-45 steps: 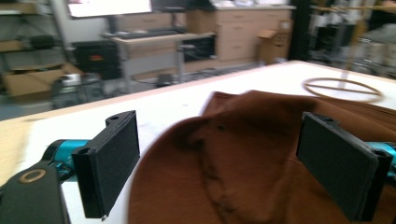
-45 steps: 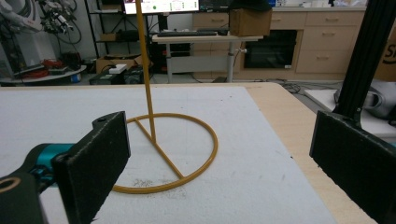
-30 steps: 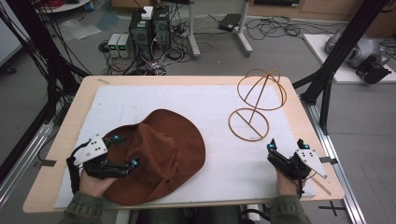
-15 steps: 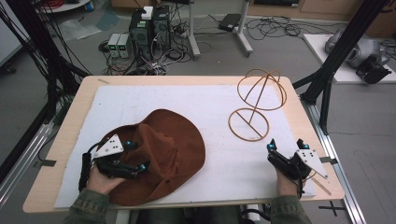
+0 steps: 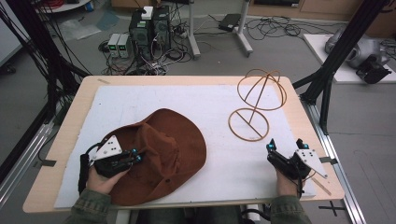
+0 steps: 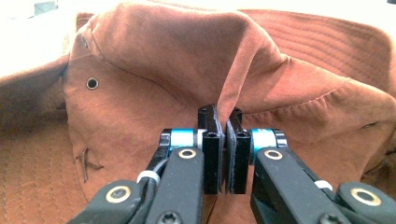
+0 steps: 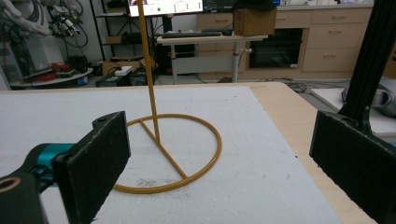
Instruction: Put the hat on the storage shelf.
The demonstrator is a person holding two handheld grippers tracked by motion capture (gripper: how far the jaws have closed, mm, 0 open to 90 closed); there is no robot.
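A brown hat (image 5: pixel 159 156) lies on the white mat (image 5: pixel 187 102) in the lower left of the high view, and the left gripper (image 5: pixel 133 156) is clamped on a raised fold of its crown, the jaws pressed together around the cloth. At lower right the right gripper (image 5: pixel 285 148) rests on the mat with jaws wide apart, gripping nothing. Just above it stands a yellow wire hat stand (image 5: pixel 254 105), its ring base on the mat.

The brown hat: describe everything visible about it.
The brown hat is a soft, suede-like, wide-brimmed piece with stitched rows on the brim and a metal eyelet in its crown. It lies crumpled on the white mat, on the table's left side, apart from the wire hat stand. The left hand-held gripper is shut on a raised fold of the crown's fabric.
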